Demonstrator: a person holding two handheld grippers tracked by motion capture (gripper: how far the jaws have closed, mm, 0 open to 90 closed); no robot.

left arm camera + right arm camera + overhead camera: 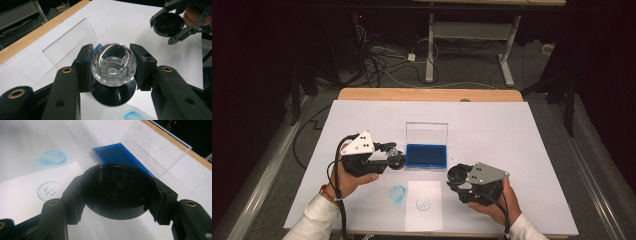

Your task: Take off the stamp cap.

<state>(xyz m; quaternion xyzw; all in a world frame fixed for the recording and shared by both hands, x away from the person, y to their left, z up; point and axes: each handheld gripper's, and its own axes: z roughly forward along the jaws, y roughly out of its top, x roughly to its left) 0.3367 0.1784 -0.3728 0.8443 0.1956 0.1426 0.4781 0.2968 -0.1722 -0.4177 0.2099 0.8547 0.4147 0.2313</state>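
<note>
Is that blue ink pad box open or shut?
Open. The ink pad box has its clear lid standing up behind it, leaving the blue pad bare.

Blue circled stamp mark [50, 191] on white paper slip [424, 220], characters unreadable

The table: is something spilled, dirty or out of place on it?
Yes. A smudged blue ink ring stains the white table cover, just left of the paper slip that carries a clean stamp print. It looks like a misplaced, smeared impression.
</note>
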